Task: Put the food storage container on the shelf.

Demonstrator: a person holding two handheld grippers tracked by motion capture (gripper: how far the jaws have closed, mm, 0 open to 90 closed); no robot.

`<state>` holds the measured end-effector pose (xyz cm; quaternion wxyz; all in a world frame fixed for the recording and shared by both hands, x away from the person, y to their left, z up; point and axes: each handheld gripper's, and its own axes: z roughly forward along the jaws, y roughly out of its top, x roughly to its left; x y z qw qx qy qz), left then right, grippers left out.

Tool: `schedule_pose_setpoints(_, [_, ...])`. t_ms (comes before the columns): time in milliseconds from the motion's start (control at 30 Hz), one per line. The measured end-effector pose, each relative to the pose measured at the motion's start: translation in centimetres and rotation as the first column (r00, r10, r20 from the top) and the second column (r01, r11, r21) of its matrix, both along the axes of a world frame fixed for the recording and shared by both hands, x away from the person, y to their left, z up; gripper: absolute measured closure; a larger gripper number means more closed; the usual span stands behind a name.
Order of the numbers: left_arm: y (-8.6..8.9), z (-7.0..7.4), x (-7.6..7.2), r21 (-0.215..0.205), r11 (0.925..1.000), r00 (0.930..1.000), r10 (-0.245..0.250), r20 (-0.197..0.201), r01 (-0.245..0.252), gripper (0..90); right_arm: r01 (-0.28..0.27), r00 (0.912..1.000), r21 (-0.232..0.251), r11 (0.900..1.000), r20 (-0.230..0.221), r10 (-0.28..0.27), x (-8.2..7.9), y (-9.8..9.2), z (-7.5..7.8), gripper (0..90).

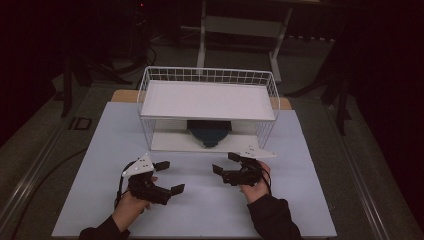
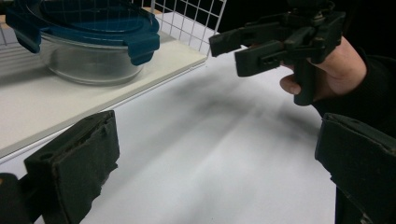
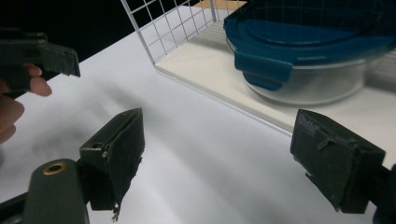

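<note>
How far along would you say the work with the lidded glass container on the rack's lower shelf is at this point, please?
Nothing looks done yet: the glass container sits on the lower shelf of the wire rack, its blue lid on. In hand: the left gripper and right gripper hover open and empty over the white table, facing the rack. Reaching in, gripping and handling the container probably all remain.

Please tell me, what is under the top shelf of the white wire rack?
Under the top shelf of the wire rack, a glass container with a blue lid sits on the lower shelf. The top shelf covers its rear part and the space behind it.
</note>
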<state>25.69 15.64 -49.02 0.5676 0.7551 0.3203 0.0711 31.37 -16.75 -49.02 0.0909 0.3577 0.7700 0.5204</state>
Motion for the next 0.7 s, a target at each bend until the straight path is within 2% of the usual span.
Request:
schedule_pose_setpoints(433, [-0.1, -0.1, -0.2, 0.008, 0.9999, 0.9999, -0.013, 0.009, 0.013, 0.0, 0.010, 0.9998, -0.046, 0.999, 0.018, -0.009, -2.7, -2.5, -1.1, 17.7])
schedule_pose_setpoints(567, [-0.3, -0.1, -0.2, 0.009, 0.9998, 0.9997, -0.020, 0.012, 0.020, 0.0, 0.016, 0.9990, -0.059, 0.998, 0.043, -0.014, -3.1, -3.3, -1.1, 17.8])
schedule_pose_setpoints(700, [-0.3, -0.1, -0.2, 0.007, 0.9998, 0.9997, -0.020, 0.012, 0.019, 0.0, 0.027, 0.9985, -0.050, 0.998, 0.050, -0.025, -3.0, -3.7, -1.0, 17.8])
